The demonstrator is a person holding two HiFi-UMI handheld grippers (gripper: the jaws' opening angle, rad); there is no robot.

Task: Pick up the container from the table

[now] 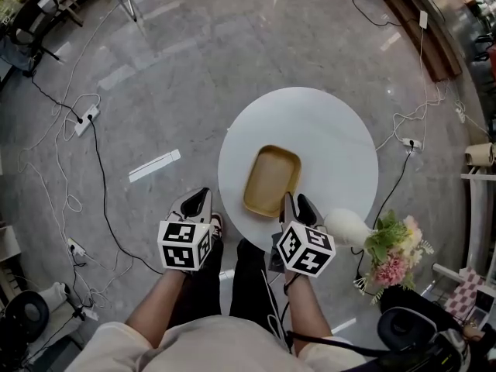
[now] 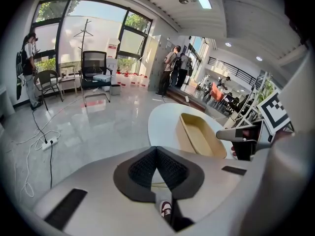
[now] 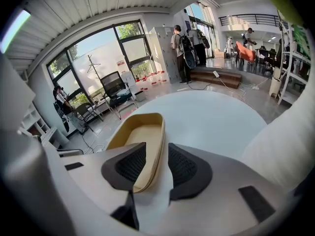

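A shallow tan container [image 1: 271, 180] lies on the round white table [image 1: 333, 138], near its front edge. My right gripper [image 1: 296, 204] is at the container's near right corner. In the right gripper view its jaws [image 3: 151, 166] stand open astride the container's right rim [image 3: 156, 146], one pad inside the container and one outside, with a gap showing beside the rim. My left gripper [image 1: 200, 196] hangs off the table's left edge, over the floor. Its pads [image 2: 156, 149] meet with nothing between them. From that view the container [image 2: 199, 134] lies ahead and to the right.
A white vase [image 1: 349, 227] with pink flowers [image 1: 391, 254] stands at the table's front right edge, close beside my right gripper. Cables and a power strip [image 1: 85, 118] run over the grey floor at left. A black chair [image 2: 96, 75] and standing people [image 2: 177, 68] are farther off.
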